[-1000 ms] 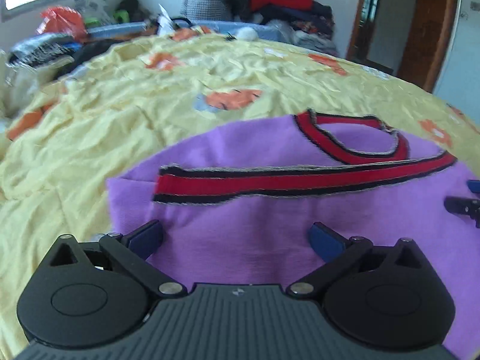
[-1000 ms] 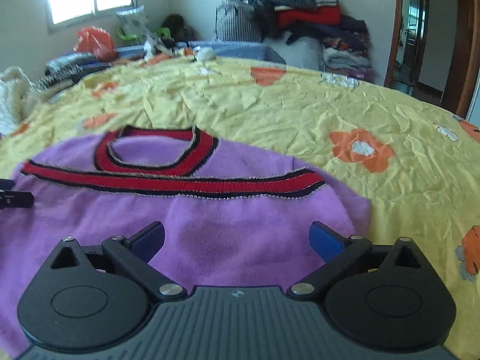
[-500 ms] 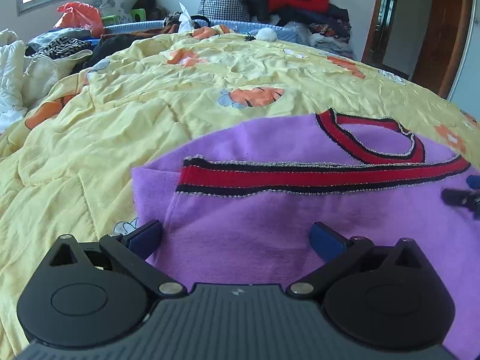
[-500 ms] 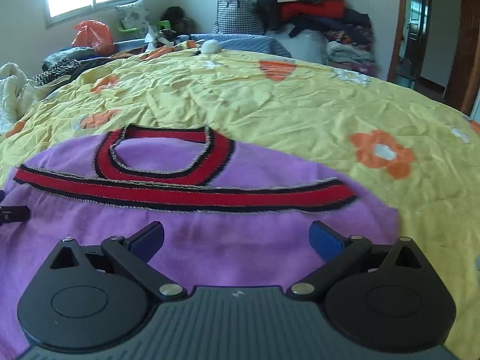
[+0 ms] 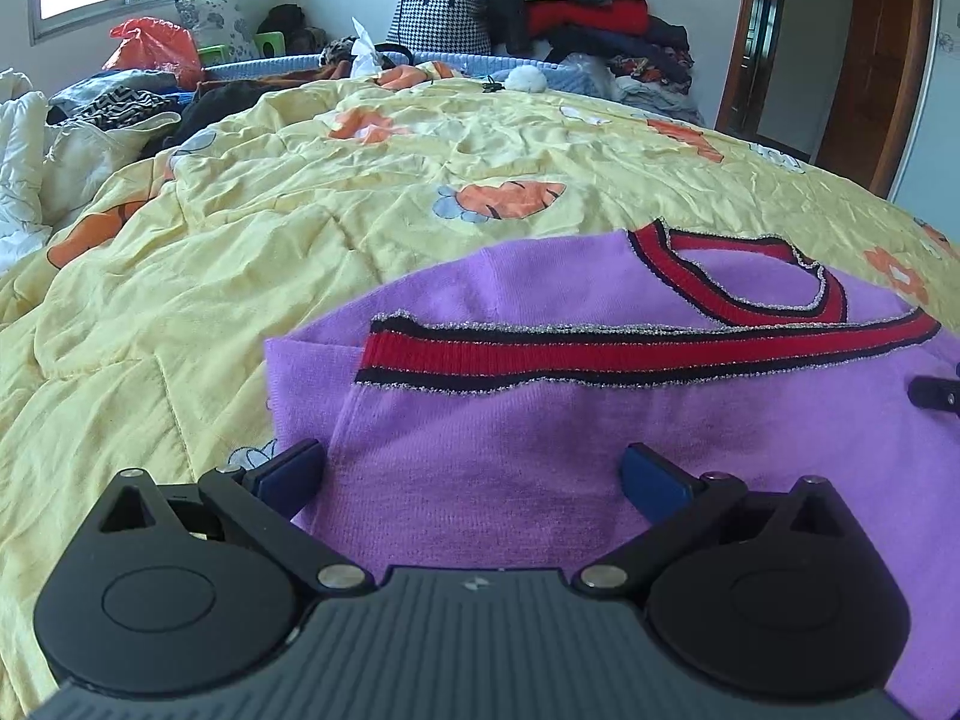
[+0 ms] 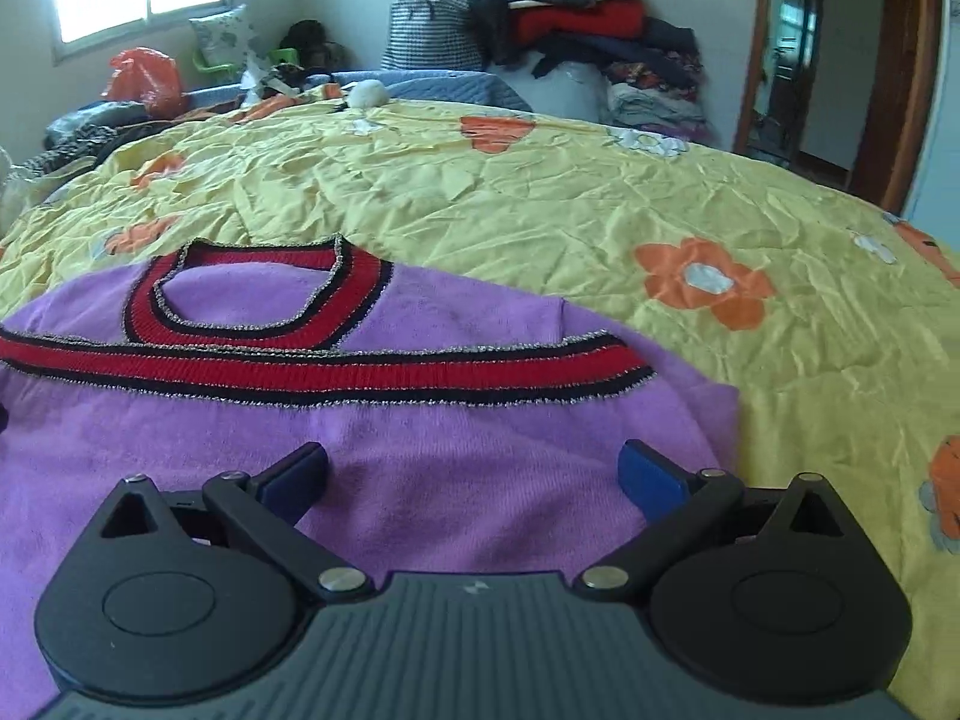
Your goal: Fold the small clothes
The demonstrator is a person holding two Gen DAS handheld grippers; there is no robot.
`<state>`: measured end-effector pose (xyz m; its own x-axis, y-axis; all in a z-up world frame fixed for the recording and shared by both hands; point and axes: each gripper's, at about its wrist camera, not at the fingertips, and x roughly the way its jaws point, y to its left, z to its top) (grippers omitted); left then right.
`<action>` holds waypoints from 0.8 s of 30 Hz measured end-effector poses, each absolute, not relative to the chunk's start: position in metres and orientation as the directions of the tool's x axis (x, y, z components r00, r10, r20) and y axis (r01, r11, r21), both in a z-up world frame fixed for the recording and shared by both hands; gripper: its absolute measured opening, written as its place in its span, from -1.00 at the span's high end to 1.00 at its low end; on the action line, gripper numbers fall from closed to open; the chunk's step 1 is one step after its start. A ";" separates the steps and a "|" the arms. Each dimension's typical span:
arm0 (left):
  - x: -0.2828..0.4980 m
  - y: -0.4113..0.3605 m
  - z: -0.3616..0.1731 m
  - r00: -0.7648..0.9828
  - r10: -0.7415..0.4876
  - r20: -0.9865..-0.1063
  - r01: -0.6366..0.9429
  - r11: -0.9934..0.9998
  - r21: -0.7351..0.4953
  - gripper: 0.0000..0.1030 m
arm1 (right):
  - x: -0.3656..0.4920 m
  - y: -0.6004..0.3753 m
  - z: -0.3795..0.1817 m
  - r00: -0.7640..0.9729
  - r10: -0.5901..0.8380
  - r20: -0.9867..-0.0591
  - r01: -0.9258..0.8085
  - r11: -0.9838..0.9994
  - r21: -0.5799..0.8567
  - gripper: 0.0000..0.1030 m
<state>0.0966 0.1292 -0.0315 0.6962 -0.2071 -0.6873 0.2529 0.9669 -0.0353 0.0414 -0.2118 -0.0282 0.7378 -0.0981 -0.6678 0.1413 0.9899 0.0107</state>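
On yellow floral quilt (image 5: 252,252): purple sweater (image 5: 540,438) folded, red-black trim up; left gripper (image 5: 474,471), right gripper (image 6: 474,471) both spread.

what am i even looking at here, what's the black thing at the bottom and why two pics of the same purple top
The black thing is a hand-held two-finger tool; a person carries one in each hand, each with its own camera looking forward. One picture is from the left tool, the other from the right tool. Both are open, holding nothing, over the near part of a purple sweater with red and black trim, lying partly folded on a yellow flowered bedspread. Piled clothes sit behind.
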 end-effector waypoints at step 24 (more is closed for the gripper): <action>0.124 0.244 -0.016 0.461 -0.571 -0.679 0.377 0.819 -0.432 -1.00 | -0.076 -0.005 -0.011 0.795 0.226 -0.563 -0.342 0.933 -0.109 -1.00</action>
